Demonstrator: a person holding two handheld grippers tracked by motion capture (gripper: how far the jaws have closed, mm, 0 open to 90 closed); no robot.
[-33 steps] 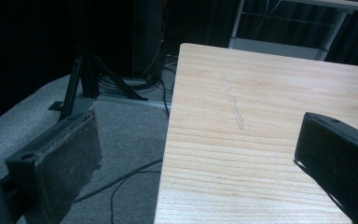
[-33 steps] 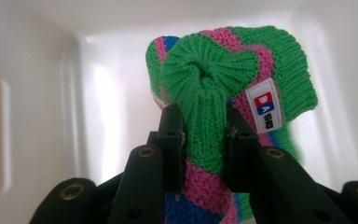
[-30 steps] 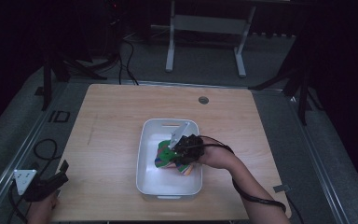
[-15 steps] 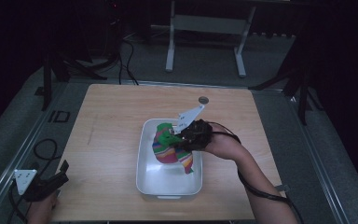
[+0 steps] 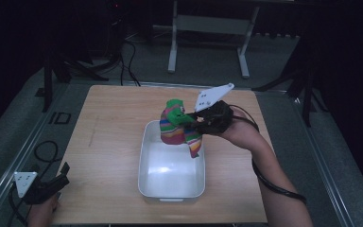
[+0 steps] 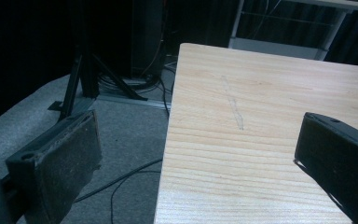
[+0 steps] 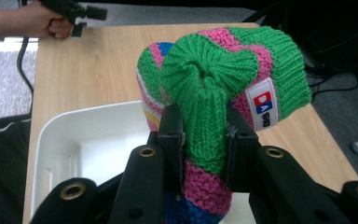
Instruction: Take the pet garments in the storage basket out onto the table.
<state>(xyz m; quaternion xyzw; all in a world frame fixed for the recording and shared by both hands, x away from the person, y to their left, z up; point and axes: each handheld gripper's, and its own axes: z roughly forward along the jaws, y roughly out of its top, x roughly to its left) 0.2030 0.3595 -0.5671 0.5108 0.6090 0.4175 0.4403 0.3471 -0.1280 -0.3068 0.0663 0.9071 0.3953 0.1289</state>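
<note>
the knitted hat [image 7: 223, 88], striped in green, pink, blue and yellow with a small white label on its side, hangs pinched in the right gripper [image 7: 204, 135], whose black jaws are closed on a fold of green knit (seen close in the right gripper view). in the high view the hat [image 5: 177, 127] is lifted above the far end of the white tub [image 5: 170, 187], its lower edge dangling over the tub's inside, and the right gripper [image 5: 196, 123] holds it from the right side. the tub sits on the wooden table [image 5: 108, 142], near its middle. at the table's near left corner the left gripper [image 5: 59, 177] rests low by the edge, well apart from the tub; its jaws stand wide apart with nothing between them, over the table's edge [image 6: 261, 107] and the grey floor [image 6: 121, 140].
</note>
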